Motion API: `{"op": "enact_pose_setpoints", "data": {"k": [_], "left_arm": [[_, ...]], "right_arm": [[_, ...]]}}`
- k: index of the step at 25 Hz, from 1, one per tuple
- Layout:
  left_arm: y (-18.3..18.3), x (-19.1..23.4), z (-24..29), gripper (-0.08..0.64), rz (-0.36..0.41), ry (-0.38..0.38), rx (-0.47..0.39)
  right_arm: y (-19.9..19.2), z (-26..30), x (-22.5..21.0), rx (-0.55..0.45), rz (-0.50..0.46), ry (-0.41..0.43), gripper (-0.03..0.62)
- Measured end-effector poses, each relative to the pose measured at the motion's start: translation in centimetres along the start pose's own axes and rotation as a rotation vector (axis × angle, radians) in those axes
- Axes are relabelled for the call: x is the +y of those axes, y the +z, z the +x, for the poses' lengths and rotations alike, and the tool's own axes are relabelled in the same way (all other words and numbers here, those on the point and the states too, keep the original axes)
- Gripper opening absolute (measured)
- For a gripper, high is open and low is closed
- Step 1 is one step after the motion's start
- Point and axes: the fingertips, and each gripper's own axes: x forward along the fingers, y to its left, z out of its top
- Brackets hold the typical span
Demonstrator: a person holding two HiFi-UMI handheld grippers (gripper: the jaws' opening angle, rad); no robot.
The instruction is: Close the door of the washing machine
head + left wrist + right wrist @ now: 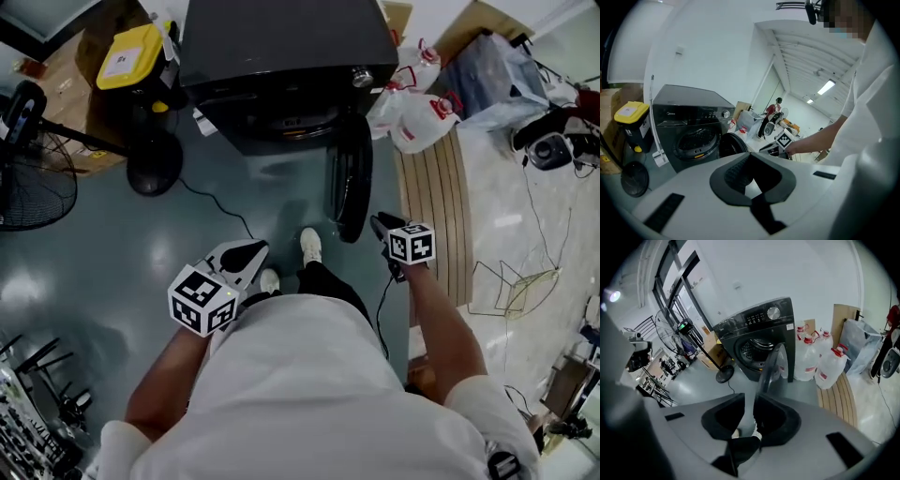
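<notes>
The dark front-loading washing machine (281, 56) stands at the far middle of the floor. Its round door (352, 183) hangs open, swung out edge-on toward me on the right side. My right gripper (382, 228) hovers just right of the door's near edge, apart from it. Its jaws stand slightly open with nothing between them, and the door (769, 364) shows through the gap ahead of the right gripper (751, 401). My left gripper (246, 255) is held lower left, well short of the machine (689, 126), and looks shut and empty (749, 157).
A standing fan (33, 159) and its round base (155, 164) are at the left, with a cable (220, 206) trailing across the floor. A yellow-lidded box (131, 56) sits beside the machine. Water jugs (412, 117) and a slatted wooden board (436, 202) lie to the right.
</notes>
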Motion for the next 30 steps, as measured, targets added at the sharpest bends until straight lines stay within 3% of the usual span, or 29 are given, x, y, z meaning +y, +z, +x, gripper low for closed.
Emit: {"op": "enact_pose_setpoints", "data": {"k": [9, 20, 30], "left_arm": [[4.8, 1.7, 4.1, 0.017, -0.014, 0.085, -0.012], [6.7, 4.7, 3.3, 0.017, -0.021, 0.1, -0.016], [5.9, 7.9, 0.0, 0.017, -0.04, 0.12, -0.03]], "right_arm": [[0.9, 6.4, -3.3, 0.125, 0.027, 0.151, 0.14], [1.5, 7.6, -3.2, 0.143, 0.138, 0.163, 0.101], [2.5, 10.2, 0.4, 0.109, 0.288, 0.168, 0.1]]}}
